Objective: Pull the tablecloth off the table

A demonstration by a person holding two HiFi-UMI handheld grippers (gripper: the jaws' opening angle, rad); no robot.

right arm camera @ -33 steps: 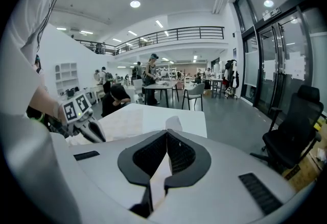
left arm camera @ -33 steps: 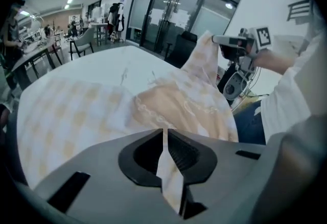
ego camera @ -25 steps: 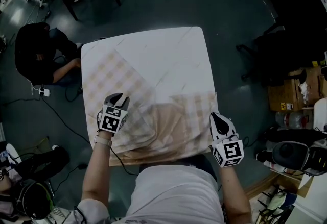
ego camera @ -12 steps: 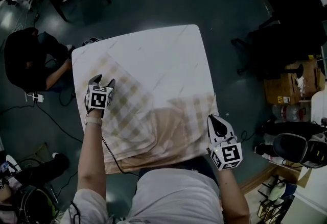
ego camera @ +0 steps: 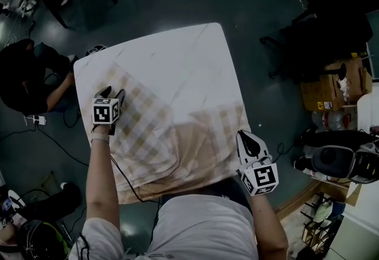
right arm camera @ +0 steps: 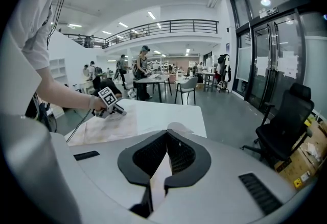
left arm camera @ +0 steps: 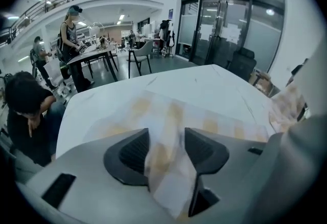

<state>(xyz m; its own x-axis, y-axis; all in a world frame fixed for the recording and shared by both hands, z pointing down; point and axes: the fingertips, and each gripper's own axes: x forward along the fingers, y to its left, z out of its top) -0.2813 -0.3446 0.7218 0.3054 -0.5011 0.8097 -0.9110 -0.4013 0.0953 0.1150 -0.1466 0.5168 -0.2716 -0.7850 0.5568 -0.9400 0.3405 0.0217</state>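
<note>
Head view: crumpled tablecloth, long axis seemingly left-to-right.

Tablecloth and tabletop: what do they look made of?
Tablecloth: thin soft fabric, matte, pale beige-and-white check; it folds and bunches in loose creases. The fibre can't be told. Table top: hard, smooth, flat white slab with faint grey lines, possibly laminate or marble-look stone.

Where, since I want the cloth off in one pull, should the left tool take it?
At the raised fold near the left edge of the cloth, from above: it stands up between the jaws of the left tool, which have just been opening. The right tool pinches the near-right edge.
</note>
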